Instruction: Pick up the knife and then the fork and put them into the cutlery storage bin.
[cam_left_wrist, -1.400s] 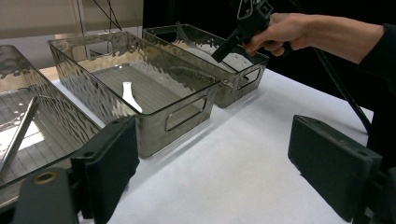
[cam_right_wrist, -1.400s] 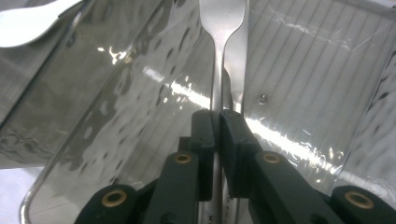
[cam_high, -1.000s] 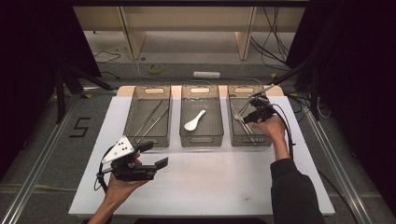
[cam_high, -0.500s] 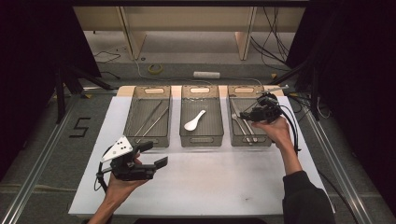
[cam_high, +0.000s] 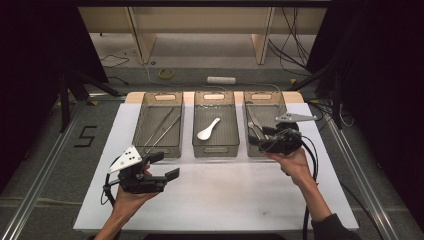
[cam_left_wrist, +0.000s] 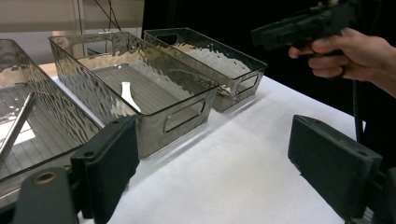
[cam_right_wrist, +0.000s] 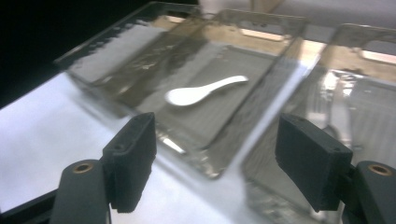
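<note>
Clear plastic bins sit in a row on the white bench, sorting cutlery by kind: the right tongs (cam_high: 256, 136), jaws just opened and empty, hover over the right bin (cam_high: 264, 103) (metal cutlery (cam_high: 253, 121) inside), while the left tongs (cam_high: 169, 166) wait open, holding nothing.

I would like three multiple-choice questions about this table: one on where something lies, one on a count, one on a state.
1. Where does the white spoon lie?
A. left bin
B. middle bin
C. on the white mat

2. How many clear bins stand on the mat?
A. two
B. three
C. four

3. How do the jaws of the right gripper stand?
A. open, nothing between them
B. shut on the spoon
C. shut on a fork

Answers: 1 B, the spoon rests in the middle bin. 2 B, three bins stand side by side. 3 A, the right gripper view shows a wide empty gap.
</note>
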